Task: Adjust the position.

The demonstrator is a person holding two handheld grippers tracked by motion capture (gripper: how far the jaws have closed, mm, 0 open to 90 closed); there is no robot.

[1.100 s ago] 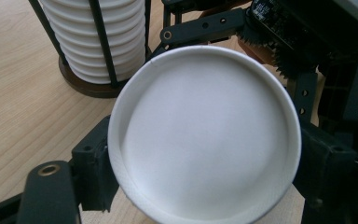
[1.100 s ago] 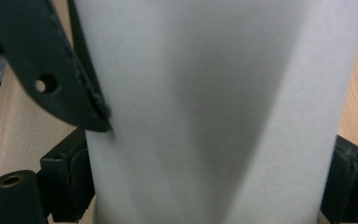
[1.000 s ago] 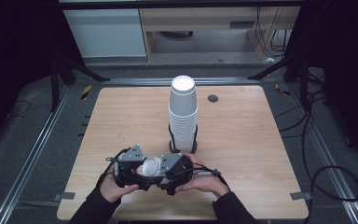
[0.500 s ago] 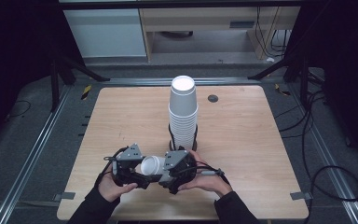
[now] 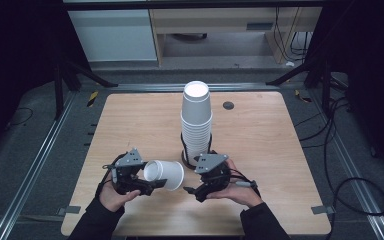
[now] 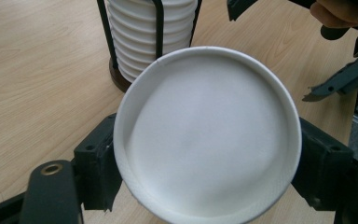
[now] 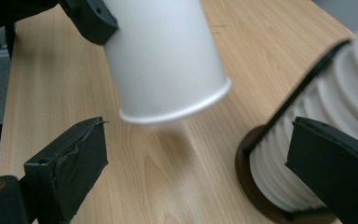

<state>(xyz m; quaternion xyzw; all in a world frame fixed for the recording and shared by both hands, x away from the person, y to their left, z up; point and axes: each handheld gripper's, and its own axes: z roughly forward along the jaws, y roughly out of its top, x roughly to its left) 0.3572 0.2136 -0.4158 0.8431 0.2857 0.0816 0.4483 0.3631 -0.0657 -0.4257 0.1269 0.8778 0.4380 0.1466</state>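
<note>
Left tool clamped on one white paper cup held sideways above the wooden surface; right tool apart and empty; stacked white cups remain in their rack.

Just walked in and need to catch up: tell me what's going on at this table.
A person works with a gripper in each hand at a wooden table. The left gripper holds a single white paper cup on its side, jaws pressed on its walls, the closed base facing that gripper's camera. The right gripper is beside the cup's rim with jaws open and empty. Behind them, a tall stack of cups stands in a black wire holder.
</note>
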